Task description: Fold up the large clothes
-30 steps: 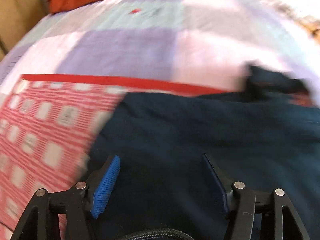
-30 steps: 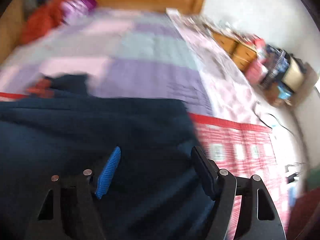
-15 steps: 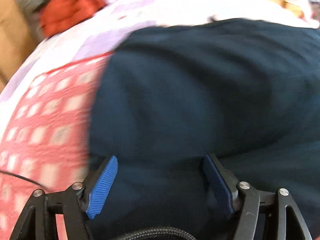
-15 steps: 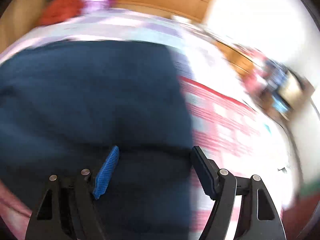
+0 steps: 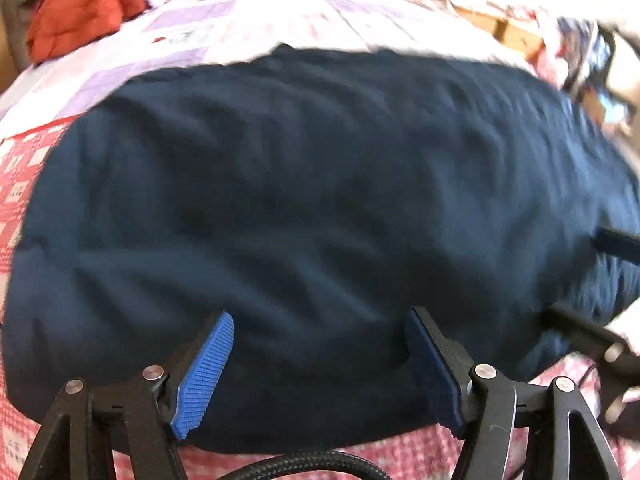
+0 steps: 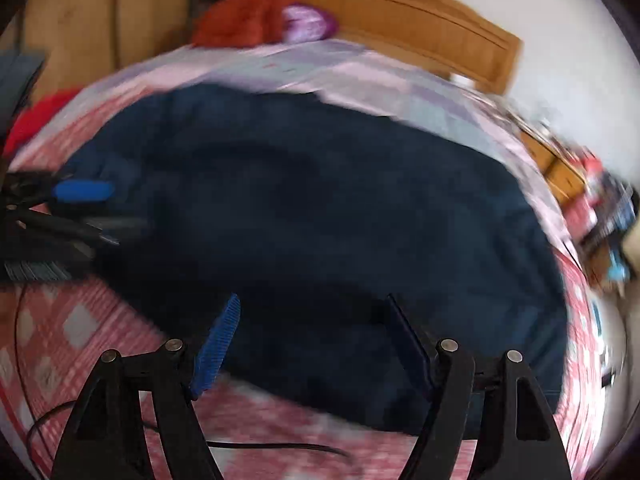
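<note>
Hovering over the near edge of the large dark navy garment (image 5: pixel 320 208), you have both tools pointed steeply down at it. It lies spread in a broad, roughly folded slab on the bed, resting partly on the red-and-white checked blanket (image 5: pixel 24 184) at the near side and partly on the pale lilac patchwork quilt (image 5: pixel 240 28) beyond.

Your left gripper (image 5: pixel 320 360) stands released, its blue-padded fingers (image 5: pixel 204 376) wide apart with navy cloth showing between them but nothing pinched. Your right gripper (image 6: pixel 312 344) is likewise released, its jaws spread over the near hem, close to where the cloth meets the checked blanket. In the right wrist view your left tool shows at the far left edge, beside the garment's left end; in the left wrist view part of your right tool shows at the right margin.

The step in hand looks like the pause between folds: the cloth is laid down and you are choosing where to grip. Both views are blurred, so the exact hem line is hard to pick out.

For the next move, you probably need to lower each gripper onto a near corner or edge, catch all layers together, close firmly, then lift both sides evenly and carry them toward the wooden headboard (image 6: pixel 420 20) side. Mind the thin black cable (image 6: pixel 272 446) lying on the blanket near you.
</note>
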`<act>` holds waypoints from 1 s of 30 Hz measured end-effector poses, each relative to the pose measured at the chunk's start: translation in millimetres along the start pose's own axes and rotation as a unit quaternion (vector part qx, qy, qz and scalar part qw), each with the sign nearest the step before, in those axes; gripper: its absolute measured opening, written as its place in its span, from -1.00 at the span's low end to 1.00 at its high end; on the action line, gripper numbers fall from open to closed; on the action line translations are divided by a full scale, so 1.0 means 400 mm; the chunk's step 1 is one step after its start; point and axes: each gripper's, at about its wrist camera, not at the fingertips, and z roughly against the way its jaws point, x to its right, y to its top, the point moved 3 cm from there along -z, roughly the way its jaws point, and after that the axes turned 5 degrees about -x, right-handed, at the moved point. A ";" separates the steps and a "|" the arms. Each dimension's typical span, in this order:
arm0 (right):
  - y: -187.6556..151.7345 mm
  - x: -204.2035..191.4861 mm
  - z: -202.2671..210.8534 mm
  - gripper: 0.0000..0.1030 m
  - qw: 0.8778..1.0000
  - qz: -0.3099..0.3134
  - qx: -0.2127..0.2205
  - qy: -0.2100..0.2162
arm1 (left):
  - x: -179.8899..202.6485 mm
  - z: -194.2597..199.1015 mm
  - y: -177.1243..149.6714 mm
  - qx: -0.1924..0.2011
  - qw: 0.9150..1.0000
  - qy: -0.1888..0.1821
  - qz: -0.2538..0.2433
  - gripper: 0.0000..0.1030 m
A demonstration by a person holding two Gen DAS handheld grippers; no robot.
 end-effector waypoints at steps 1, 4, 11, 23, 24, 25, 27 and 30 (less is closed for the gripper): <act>-0.012 -0.010 -0.010 0.51 1.000 0.013 -0.005 -0.011 | -0.015 -0.011 -0.009 0.000 1.000 0.001 0.000 0.49; -0.085 0.157 -0.028 0.51 0.996 -0.044 -0.035 -0.067 | -0.152 -0.016 -0.026 -0.007 0.998 0.059 0.029 0.49; -0.323 0.628 0.088 0.49 0.938 -0.229 -0.141 -0.217 | -0.542 0.043 -0.102 -0.074 0.975 0.145 0.153 0.49; -0.270 0.340 0.691 0.50 0.979 -0.180 0.000 -0.096 | -0.165 0.533 -0.120 -0.090 0.983 0.115 0.113 0.45; -0.247 0.330 0.727 0.55 0.981 -0.179 0.001 -0.080 | -0.131 0.588 -0.126 -0.092 0.982 0.119 0.111 0.46; -0.235 0.271 0.770 0.60 0.982 -0.181 0.000 -0.059 | -0.093 0.646 -0.134 -0.094 0.982 0.122 0.113 0.47; -0.224 0.202 0.851 0.60 0.981 -0.191 -0.006 -0.019 | -0.056 0.729 -0.148 -0.093 0.979 0.124 0.135 0.53; -0.209 0.111 0.932 0.60 0.976 -0.216 -0.038 0.018 | 0.019 0.846 -0.161 -0.101 0.973 0.121 0.171 0.59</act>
